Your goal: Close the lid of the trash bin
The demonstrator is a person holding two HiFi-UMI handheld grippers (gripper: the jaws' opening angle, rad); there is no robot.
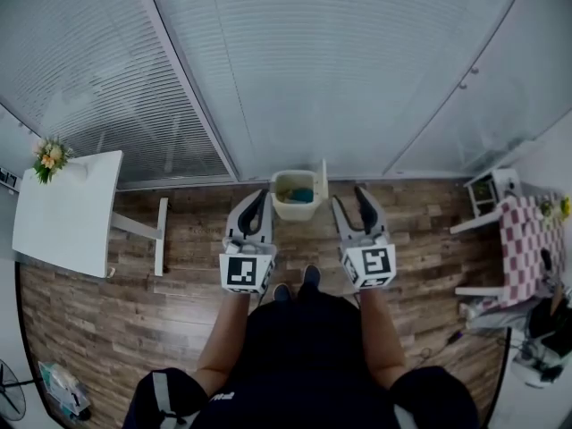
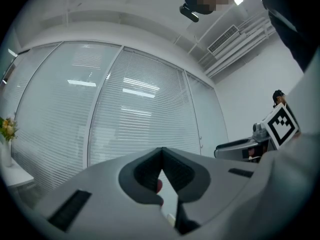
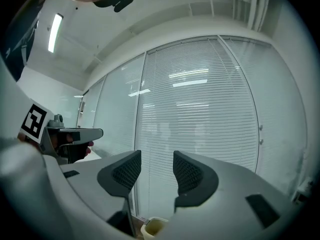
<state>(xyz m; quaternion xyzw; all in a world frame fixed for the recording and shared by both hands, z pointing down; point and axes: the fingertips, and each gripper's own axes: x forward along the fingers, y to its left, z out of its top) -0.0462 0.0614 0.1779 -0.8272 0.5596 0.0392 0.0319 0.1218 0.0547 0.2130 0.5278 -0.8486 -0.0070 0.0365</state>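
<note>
A small cream trash bin [image 1: 296,196] stands on the wooden floor against the glass wall, with something blue inside. Its lid [image 1: 323,180] stands upright on the right side. Both grippers are held level above the floor just short of the bin. My left gripper [image 1: 257,206] is to the bin's left, jaws meeting at the tips with nothing between them [image 2: 161,152]. To the right of the lid is my right gripper [image 1: 351,204], whose jaws stand apart and empty [image 3: 156,171]. The bin's rim [image 3: 153,227] shows low in the right gripper view.
A white table [image 1: 67,213] with flowers [image 1: 51,156] stands at the left. A checkered table [image 1: 527,239] and a white shelf [image 1: 487,190] are at the right. Blinds behind glass [image 1: 340,70] close off the far side. A bag [image 1: 63,387] lies on the floor at lower left.
</note>
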